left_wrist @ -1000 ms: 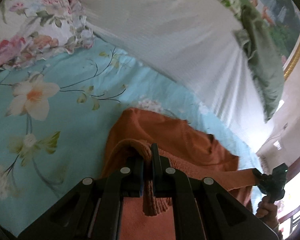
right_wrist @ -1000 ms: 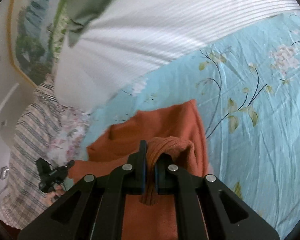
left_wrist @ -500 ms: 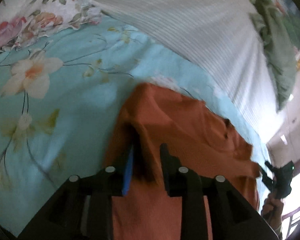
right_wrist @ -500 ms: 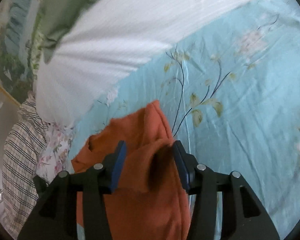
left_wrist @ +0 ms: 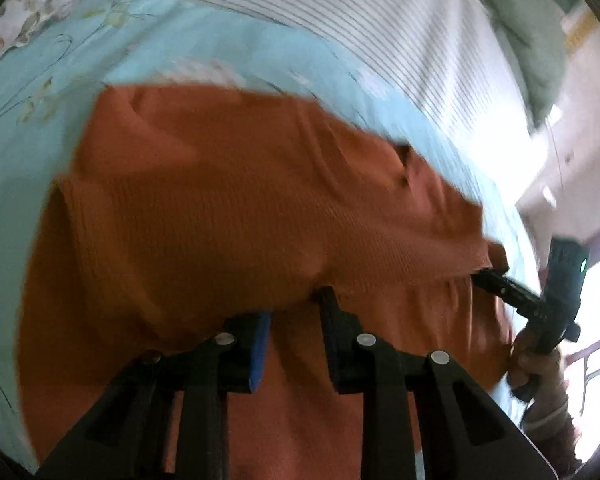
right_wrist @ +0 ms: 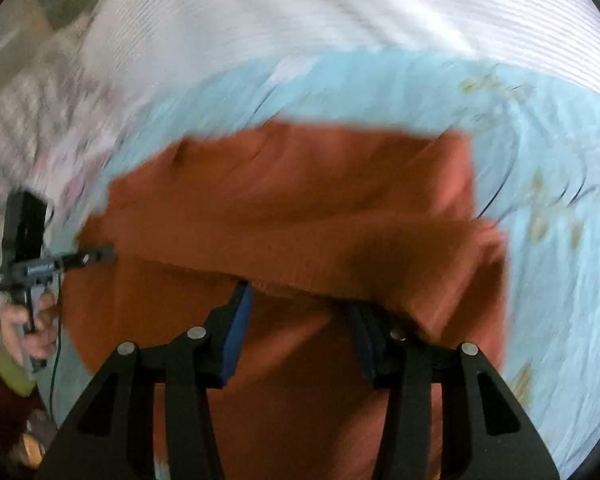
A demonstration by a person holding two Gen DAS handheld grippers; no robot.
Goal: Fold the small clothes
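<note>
An orange knit garment (left_wrist: 239,208) lies on the light blue flowered sheet (left_wrist: 27,92), its near part doubled over the rest. My left gripper (left_wrist: 295,308) stands open at the folded layer's near edge; the cloth drapes over the fingertips, and the pads do not press it. In the right wrist view the same garment (right_wrist: 300,208) fills the middle. My right gripper (right_wrist: 300,300) is open wider, its right fingertip hidden under the fold's edge. Each gripper shows in the other's view, at the garment's side: the right gripper (left_wrist: 496,278) and the left gripper (right_wrist: 99,256).
A white striped duvet (left_wrist: 340,12) is bunched across the far side of the bed, with a green pillow (left_wrist: 520,40) beyond it. Checked fabric (right_wrist: 11,120) lies at the far left. A hand (right_wrist: 23,324) holds the left gripper's handle. Both views are motion-blurred.
Both grippers were shut on bunched orange cloth a second ago and now stand open with the cloth released. The garment now lies flatter and folded over, and both cameras have swung closer to it.
</note>
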